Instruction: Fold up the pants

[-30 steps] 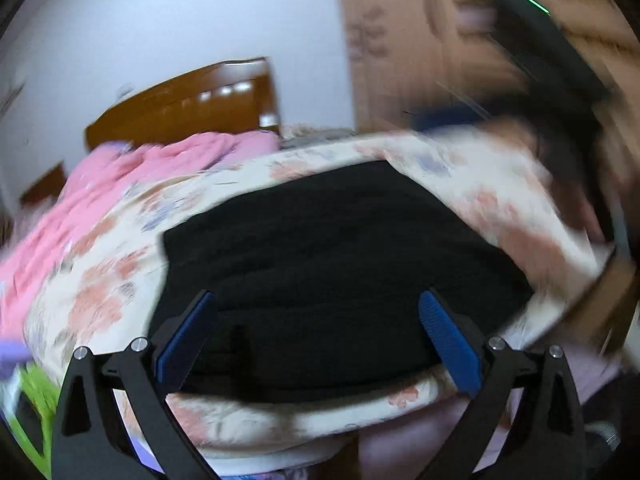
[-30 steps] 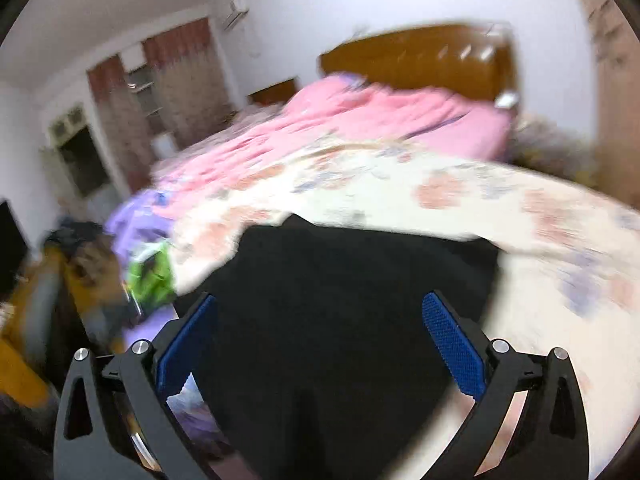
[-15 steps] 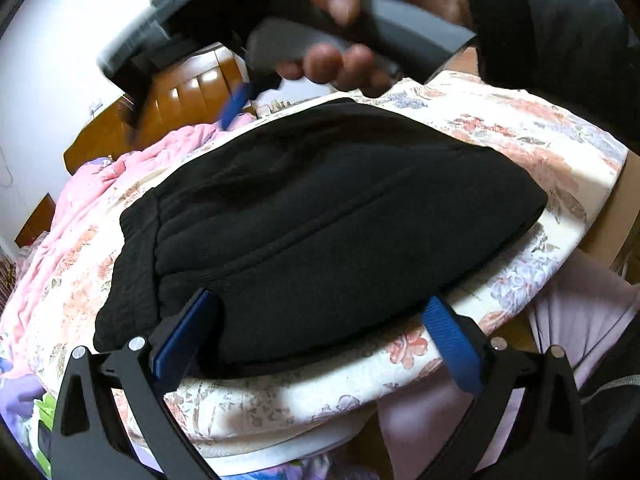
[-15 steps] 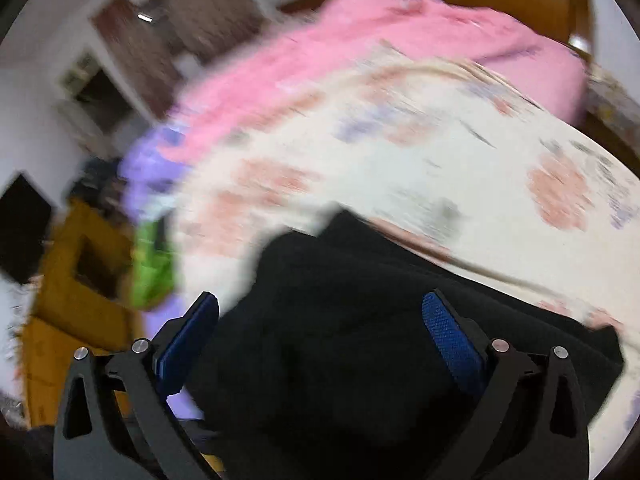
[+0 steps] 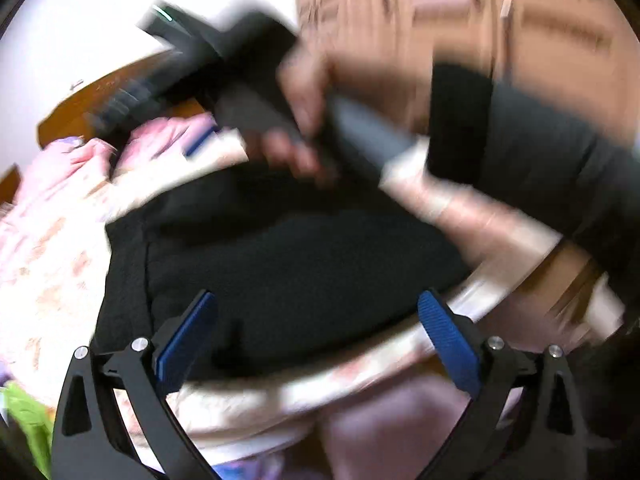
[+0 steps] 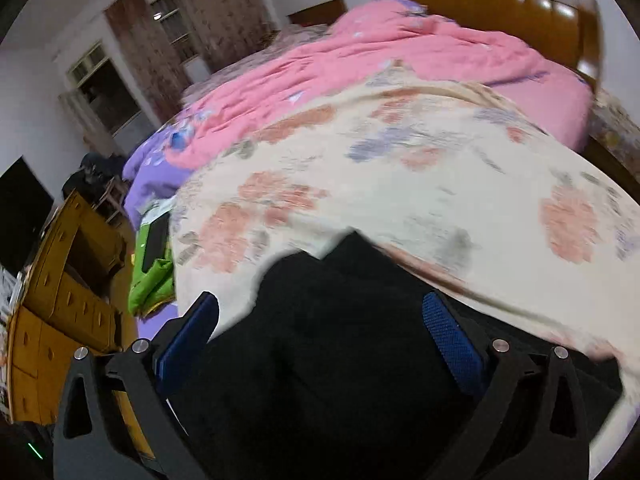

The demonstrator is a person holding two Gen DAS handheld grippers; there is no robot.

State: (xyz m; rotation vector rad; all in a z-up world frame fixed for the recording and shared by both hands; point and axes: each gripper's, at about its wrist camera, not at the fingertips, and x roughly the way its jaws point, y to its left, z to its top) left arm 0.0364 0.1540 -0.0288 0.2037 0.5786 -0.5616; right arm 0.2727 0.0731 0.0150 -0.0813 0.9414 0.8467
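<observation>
1. The pants (image 5: 304, 264) lie as a folded black bundle on the floral quilt (image 5: 52, 280), near the bed's edge.
2. The left gripper (image 5: 318, 332) hovers at the near side of the pants with its jaws spread wide. Nothing sits between its blue pads (image 5: 448, 344).
3. In the left wrist view, a hand (image 5: 304, 120) holds the handle of the right gripper above the far side of the pants. This part of the picture is blurred, and I cannot tell whether it touches the cloth.
4. From its own camera, the right gripper (image 6: 320, 334) has its jaws spread too. The pants (image 6: 344, 360) fill the space below and between its fingers (image 6: 452, 340), but the pads do not pinch the fabric.
5. A pink blanket (image 6: 400, 60) lies beyond the quilt (image 6: 440, 184), up against the wooden headboard (image 6: 520, 0).
6. A green item (image 6: 152, 276) lies at the left edge of the bed, beside a yellow wooden cabinet (image 6: 60, 292).
7. A wooden wardrobe (image 5: 500, 20) stands behind the person's dark sleeve (image 5: 540, 152).
</observation>
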